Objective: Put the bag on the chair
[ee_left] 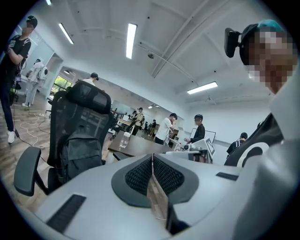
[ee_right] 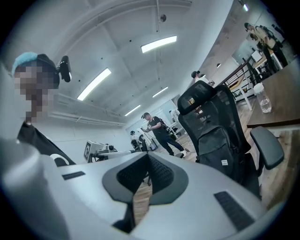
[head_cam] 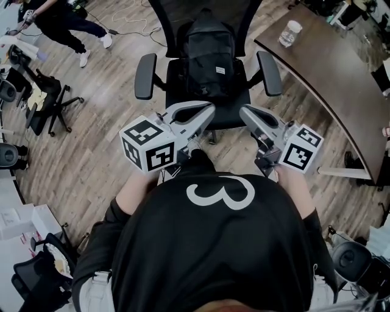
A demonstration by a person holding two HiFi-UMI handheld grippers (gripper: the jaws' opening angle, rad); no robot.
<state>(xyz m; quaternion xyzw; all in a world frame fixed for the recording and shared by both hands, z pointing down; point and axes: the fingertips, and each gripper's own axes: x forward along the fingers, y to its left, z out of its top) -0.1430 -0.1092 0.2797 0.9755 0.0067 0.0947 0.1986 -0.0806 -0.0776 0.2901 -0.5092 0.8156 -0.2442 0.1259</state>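
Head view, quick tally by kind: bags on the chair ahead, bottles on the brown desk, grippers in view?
bag: 1
bottle: 1
grippers: 2 (left gripper, right gripper)
Total: 4

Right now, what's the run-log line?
bag: on chair, against backrest | left hand-held gripper: shut, empty | right hand-held gripper: shut, empty | task: looks done

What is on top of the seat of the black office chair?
A black backpack stands upright on the seat, leaning on the backrest. It covers most of the seat, so whether anything lies under or behind it cannot be seen.
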